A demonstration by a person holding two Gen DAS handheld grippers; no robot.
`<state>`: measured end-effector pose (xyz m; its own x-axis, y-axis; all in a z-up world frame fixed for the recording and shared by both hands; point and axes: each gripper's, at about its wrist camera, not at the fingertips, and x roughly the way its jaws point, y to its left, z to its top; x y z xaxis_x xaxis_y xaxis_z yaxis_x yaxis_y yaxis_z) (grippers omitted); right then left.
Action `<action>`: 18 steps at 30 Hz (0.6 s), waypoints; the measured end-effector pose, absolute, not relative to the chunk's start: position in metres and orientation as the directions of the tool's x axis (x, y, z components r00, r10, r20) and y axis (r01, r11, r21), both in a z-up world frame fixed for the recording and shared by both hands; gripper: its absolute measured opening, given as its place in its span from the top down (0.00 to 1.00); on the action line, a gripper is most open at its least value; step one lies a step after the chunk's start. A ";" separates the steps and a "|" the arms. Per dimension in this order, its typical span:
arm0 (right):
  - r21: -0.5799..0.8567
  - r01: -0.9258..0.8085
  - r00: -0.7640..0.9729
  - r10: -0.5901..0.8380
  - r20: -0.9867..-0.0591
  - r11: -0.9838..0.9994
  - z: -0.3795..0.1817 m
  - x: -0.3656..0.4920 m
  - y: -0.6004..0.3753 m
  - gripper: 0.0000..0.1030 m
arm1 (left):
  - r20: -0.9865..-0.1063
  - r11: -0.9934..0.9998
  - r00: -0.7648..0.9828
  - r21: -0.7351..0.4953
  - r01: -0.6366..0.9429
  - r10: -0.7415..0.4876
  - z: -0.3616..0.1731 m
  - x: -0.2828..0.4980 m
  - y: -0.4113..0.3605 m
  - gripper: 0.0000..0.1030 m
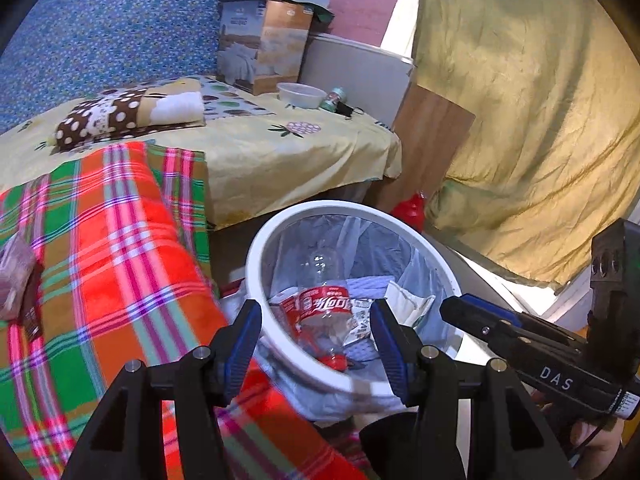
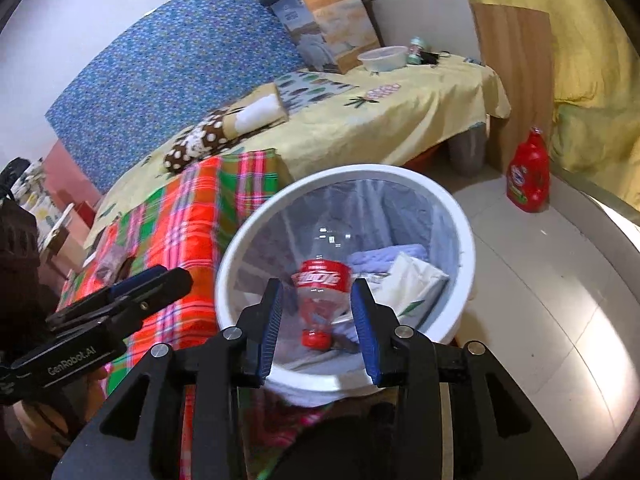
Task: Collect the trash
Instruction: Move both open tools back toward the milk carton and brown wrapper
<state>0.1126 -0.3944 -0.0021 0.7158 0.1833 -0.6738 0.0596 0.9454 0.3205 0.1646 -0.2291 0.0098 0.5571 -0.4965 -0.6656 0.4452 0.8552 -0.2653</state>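
A white round trash bin (image 1: 256, 272) with a clear liner stands on the floor beside the bed; it also shows in the right wrist view (image 2: 466, 240). Inside lie a clear plastic bottle with a red label (image 1: 326, 304) (image 2: 322, 284), a blue cloth (image 2: 380, 258) and a white wrapper (image 2: 416, 280). My left gripper (image 1: 316, 344) is open and empty above the bin's near rim. My right gripper (image 2: 318, 322) is open and empty over the bin. Each gripper appears from the side in the other's view.
A plaid blanket (image 1: 120, 248) covers the bed's near end at left. On the yellow sheet (image 1: 304, 152) lie a folded polka-dot cloth (image 1: 120, 116), a box (image 1: 262, 44), a white bowl (image 1: 302, 94) and a small jar (image 1: 334, 100). A red detergent bottle (image 2: 528, 178) stands on the floor.
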 end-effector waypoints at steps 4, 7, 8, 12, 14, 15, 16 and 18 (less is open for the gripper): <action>0.326 0.021 0.718 0.213 -0.662 0.945 0.000 0.111 -0.383 0.64 | -0.663 0.873 0.581 -0.259 0.414 -0.472 0.014 0.153 -0.212 0.45; 0.330 -0.010 0.718 0.237 -0.654 0.944 0.002 0.110 -0.375 0.64 | -0.663 0.886 0.596 -0.257 0.387 -0.453 0.016 0.146 -0.200 0.45; 0.330 -0.021 0.717 0.244 -0.653 0.944 0.002 0.110 -0.372 0.64 | -0.664 0.889 0.599 -0.257 0.378 -0.447 0.016 0.144 -0.196 0.45; 0.324 -0.065 0.712 0.271 -0.648 0.944 0.004 0.107 -0.358 0.64 | -0.662 0.900 0.614 -0.257 0.353 -0.430 0.016 0.137 -0.181 0.45; 0.321 -0.088 0.710 0.285 -0.644 0.943 0.005 0.104 -0.351 0.64 | -0.663 0.906 0.620 -0.256 0.337 -0.419 0.016 0.134 -0.173 0.45; 0.322 -0.100 0.708 0.295 -0.641 0.941 0.006 0.104 -0.347 0.64 | -0.664 0.909 0.624 -0.257 0.328 -0.413 0.016 0.132 -0.169 0.45; 0.321 -0.111 0.707 0.302 -0.640 0.941 0.006 0.104 -0.344 0.64 | -0.665 0.912 0.626 -0.259 0.319 -0.408 0.015 0.131 -0.165 0.45; 0.319 -0.130 0.702 0.314 -0.639 0.939 0.006 0.103 -0.336 0.64 | -0.668 0.917 0.630 -0.261 0.301 -0.397 0.014 0.127 -0.157 0.45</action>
